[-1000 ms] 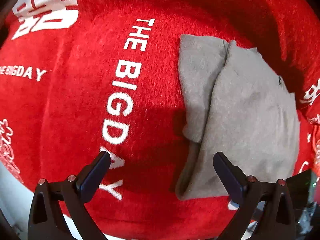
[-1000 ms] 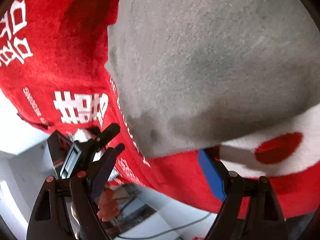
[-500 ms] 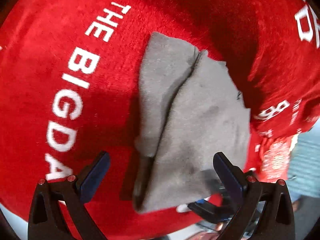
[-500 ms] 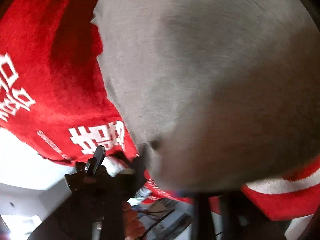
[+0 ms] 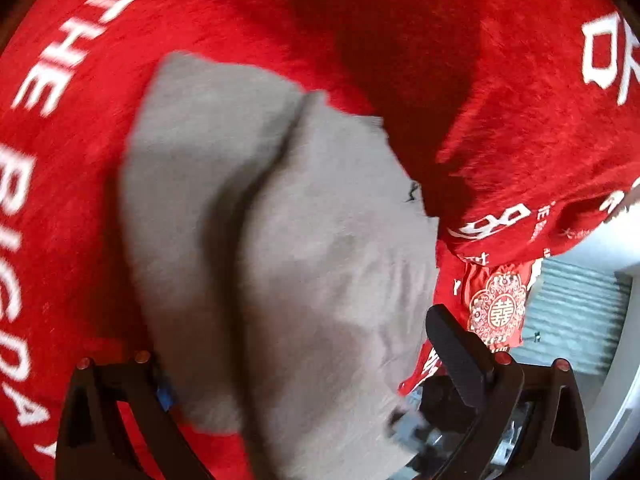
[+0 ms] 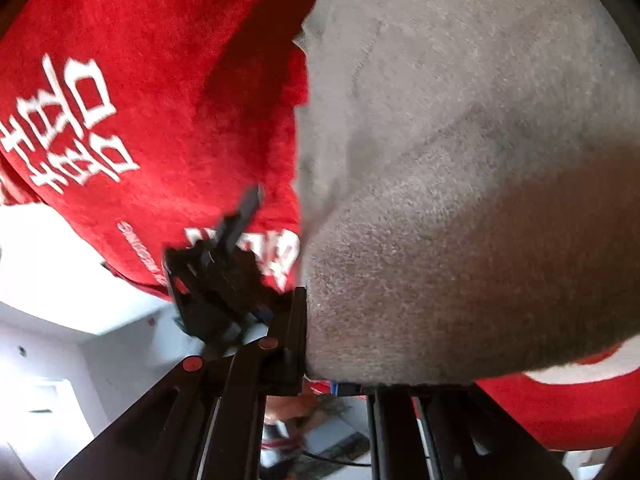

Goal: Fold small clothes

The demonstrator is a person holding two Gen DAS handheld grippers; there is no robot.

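Grey cloth [image 5: 320, 280] drapes over the left tool's [image 5: 304, 376] near finger, hiding its pad, and runs past the frame's lower edge. In the right wrist view, the same cloth covers the right tool's [image 6: 340, 372] tips, so the grip point goes unseen. White lettering [image 5: 28, 184] on the red blanket [image 5: 520, 100] blurs and is cropped at the left edge.

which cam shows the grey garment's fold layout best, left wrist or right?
Left wrist. It takes in most of the grey garment on the red blanket, with the seam between its two layers running down the middle, though blurred. The right wrist view sits too close: only a near edge of cloth, pinched in the right gripper.
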